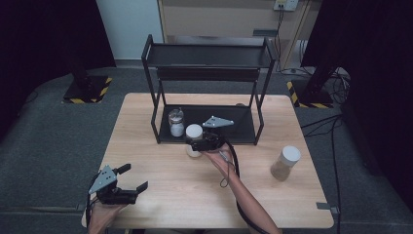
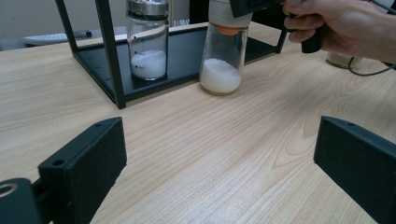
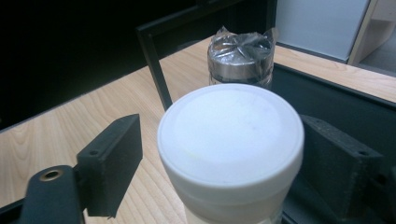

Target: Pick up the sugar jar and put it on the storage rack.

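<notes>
A glass jar with a white lid [image 1: 194,130] and white powder in its bottom [image 2: 220,74] stands on the table just in front of the black rack [image 1: 209,56]. My right gripper [image 1: 195,142] reaches around its lid [image 3: 231,130]. The jaws stand on either side of the lid, and on the left a gap shows between pad and lid. My left gripper [image 1: 135,176] rests near the table's front left corner, open, with only bare wood between its jaws [image 2: 224,140].
A second jar [image 1: 176,122] with a foil-wrapped top [image 3: 240,53] and white powder stands on the rack's lower shelf, close behind the white-lidded one. A white-lidded jar of brownish contents [image 1: 286,163] stands at the right of the wooden table [image 1: 170,190].
</notes>
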Tool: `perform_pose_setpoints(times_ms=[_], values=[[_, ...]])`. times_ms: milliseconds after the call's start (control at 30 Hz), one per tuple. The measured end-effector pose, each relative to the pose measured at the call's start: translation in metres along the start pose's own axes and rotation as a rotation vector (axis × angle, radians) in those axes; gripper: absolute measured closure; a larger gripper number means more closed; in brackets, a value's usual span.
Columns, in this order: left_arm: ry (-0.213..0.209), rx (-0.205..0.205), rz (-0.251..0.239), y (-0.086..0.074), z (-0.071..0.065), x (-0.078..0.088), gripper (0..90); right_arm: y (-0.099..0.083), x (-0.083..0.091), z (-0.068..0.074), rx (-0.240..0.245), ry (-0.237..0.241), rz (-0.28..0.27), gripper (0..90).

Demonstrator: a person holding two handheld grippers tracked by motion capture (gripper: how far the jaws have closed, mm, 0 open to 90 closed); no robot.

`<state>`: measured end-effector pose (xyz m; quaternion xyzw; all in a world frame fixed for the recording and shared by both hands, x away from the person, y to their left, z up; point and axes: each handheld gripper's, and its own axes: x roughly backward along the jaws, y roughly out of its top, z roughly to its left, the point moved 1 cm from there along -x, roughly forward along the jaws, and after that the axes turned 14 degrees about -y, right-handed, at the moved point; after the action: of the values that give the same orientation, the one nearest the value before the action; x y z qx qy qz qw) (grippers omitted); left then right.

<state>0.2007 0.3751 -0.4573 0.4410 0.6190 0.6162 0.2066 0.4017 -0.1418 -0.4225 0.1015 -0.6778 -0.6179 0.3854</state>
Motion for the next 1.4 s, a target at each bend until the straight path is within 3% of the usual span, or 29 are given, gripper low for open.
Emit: perform_pose_setpoints(times_ms=[167, 567, 833, 1400], values=[[0.0, 0.001, -0.001, 0.0, 0.0, 0.0, 1.4, -0.006, 0.001, 0.007, 0.035, -0.047, -0.028, 32.0], [0.001, 0.003, -0.007, -0.001, 0.0, 0.0, 1.5, -0.001, 0.006, 0.014, 0.05, -0.082, -0.034, 33.1], [-0.001, 0.004, -0.003, -0.001, 0.0, 0.0, 1.5, 0.017, 0.012, 0.008, 0.057, -0.098, -0.047, 33.1], [-0.002, 0.005, -0.007, -0.001, 0.001, 0.0, 1.5, 0.046, -0.001, -0.001, 0.046, -0.164, -0.044, 33.2]])
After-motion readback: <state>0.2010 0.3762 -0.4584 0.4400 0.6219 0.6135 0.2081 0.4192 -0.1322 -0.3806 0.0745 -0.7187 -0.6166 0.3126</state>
